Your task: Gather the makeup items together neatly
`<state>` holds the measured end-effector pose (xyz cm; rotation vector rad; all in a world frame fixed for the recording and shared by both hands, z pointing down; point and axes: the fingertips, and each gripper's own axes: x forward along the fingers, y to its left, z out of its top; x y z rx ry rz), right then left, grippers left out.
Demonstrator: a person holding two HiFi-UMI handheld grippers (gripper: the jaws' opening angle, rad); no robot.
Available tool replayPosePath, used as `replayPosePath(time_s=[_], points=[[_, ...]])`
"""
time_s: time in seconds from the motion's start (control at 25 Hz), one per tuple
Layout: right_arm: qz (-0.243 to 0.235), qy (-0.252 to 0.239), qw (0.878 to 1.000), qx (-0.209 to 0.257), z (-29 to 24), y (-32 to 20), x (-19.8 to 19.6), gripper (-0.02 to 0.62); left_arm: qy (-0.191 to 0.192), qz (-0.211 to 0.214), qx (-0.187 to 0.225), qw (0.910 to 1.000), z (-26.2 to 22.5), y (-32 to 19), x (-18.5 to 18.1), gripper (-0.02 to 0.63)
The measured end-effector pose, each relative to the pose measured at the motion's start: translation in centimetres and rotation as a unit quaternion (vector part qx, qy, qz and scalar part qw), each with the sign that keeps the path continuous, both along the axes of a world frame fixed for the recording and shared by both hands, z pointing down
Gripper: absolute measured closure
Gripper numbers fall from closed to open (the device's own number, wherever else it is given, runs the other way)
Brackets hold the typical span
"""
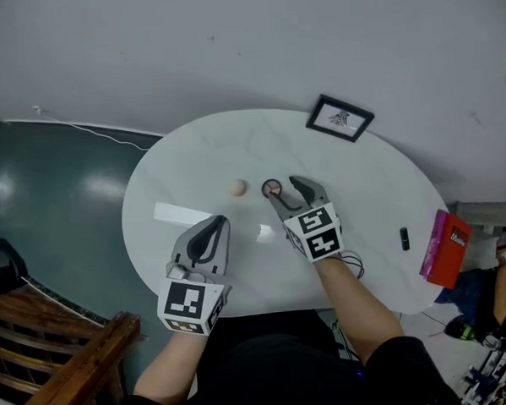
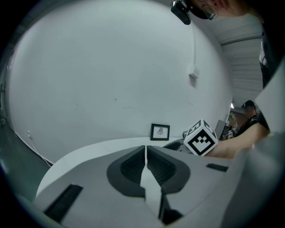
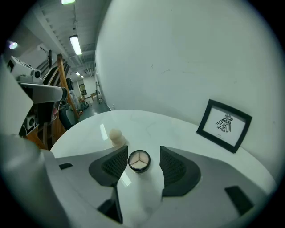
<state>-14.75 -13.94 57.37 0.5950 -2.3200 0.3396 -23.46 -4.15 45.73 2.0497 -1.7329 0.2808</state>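
Note:
A small round compact [image 1: 272,188] with a black rim lies on the white oval table [image 1: 175,172]. Just left of it sits a beige makeup sponge [image 1: 238,187]. My right gripper [image 1: 282,188] is open, its jaws to either side of the compact [image 3: 139,161] without touching it; the sponge [image 3: 116,136] stands just beyond the left jaw. A short black tube [image 1: 405,238] lies alone near the table's right edge. My left gripper [image 1: 218,221] hovers over the near left part of the table, shut [image 2: 146,149] with nothing in it.
A black-framed picture [image 1: 340,117] stands at the table's far side, against the white wall. A red box [image 1: 446,248] sits past the right edge. A wooden chair [image 1: 71,368] is at lower left, and a person sits at far right.

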Motion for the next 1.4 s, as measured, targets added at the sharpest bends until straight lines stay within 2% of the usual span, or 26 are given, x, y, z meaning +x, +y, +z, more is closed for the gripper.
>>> replayPosePath(time_s=[0.24,0.44,0.76,1.0,1.2,1.4], points=[[0.039,-0.042,0.998,0.029,-5.8,0.7,1.9,0.379,0.004,0.014,0.027,0.9995,-3.0,0.8,-0.1,0.583],[0.065,-0.058,0.995,0.053,-9.5,1.9,4.1,0.386,0.011,0.031,0.055,0.9980,-5.3,1.2,0.4,0.583],[0.094,-0.097,0.988,0.078,-13.9,3.7,7.0,0.484,0.011,0.044,0.081,0.9956,-7.4,2.5,1.7,0.583],[0.091,-0.111,0.987,0.075,-14.8,4.8,9.8,0.516,-0.002,0.041,0.070,0.9967,-7.1,3.0,2.7,0.583],[0.080,-0.117,0.989,0.053,-13.1,5.1,11.8,0.517,-0.011,0.016,0.068,0.9975,-7.3,2.3,4.0,0.583],[0.076,-0.126,0.988,0.055,-13.3,4.2,14.4,0.517,-0.023,0.016,0.063,0.9976,-7.6,1.6,6.8,0.583]])
